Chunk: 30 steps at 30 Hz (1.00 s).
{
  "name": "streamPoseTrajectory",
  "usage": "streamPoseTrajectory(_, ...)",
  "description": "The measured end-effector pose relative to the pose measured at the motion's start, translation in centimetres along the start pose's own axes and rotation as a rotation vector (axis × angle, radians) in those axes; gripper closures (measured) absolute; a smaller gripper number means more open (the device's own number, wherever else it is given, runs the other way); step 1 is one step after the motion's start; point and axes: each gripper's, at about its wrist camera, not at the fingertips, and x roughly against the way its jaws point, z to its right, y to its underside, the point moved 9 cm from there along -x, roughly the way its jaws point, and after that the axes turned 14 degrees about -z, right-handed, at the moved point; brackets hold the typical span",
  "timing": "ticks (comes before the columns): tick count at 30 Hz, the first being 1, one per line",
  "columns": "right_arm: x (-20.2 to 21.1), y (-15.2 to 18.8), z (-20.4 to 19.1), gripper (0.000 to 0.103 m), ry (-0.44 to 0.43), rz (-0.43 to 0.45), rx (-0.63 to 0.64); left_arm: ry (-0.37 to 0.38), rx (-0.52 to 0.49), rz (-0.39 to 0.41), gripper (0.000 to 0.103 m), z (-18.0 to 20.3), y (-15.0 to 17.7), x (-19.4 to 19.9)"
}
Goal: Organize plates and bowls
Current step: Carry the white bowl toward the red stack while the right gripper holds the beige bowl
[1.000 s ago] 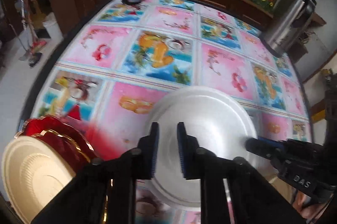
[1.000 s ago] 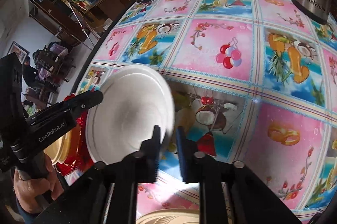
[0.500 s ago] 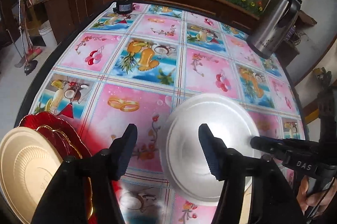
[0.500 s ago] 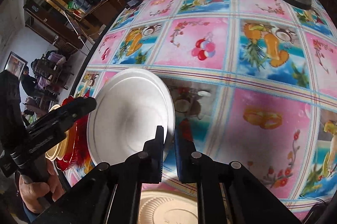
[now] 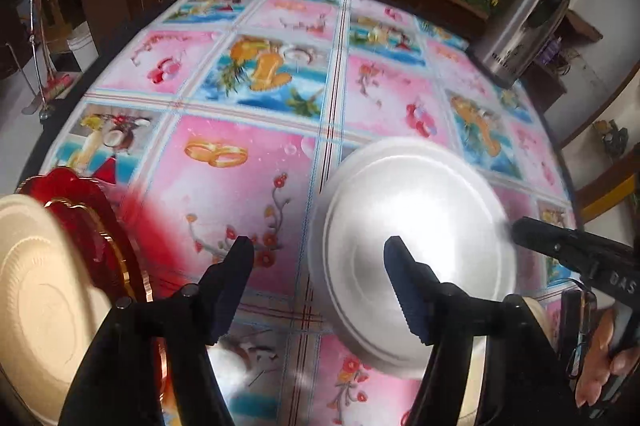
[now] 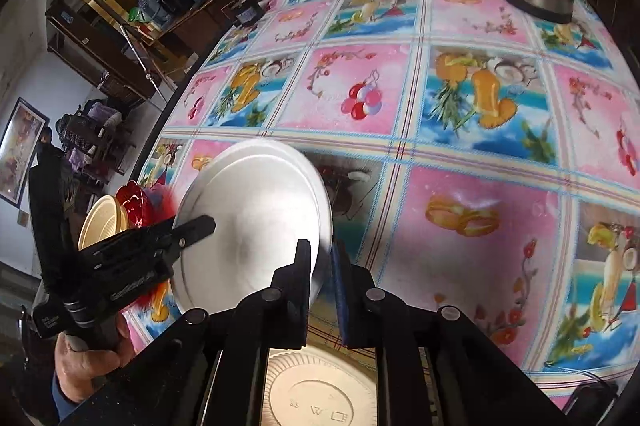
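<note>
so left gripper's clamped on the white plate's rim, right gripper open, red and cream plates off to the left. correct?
Swapped. The right gripper is shut on the white plate rim, per the right wrist view; the left gripper is open. Red plate and cream plate do sit left.

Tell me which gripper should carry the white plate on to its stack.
Right. The right gripper is shut on the white plate at its rim and holds it off the tablecloth. The left gripper is open and grips nothing, beside the red plate and cream plate.
</note>
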Motion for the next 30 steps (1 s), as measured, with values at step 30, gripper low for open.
streamPoseTrajectory(30, 4.9, 2.5, -3.6, 0.09, -0.108, 0.102, -0.003, 0.138, 0.199, 0.313, 0.036, -17.0, 10.2, 14.0)
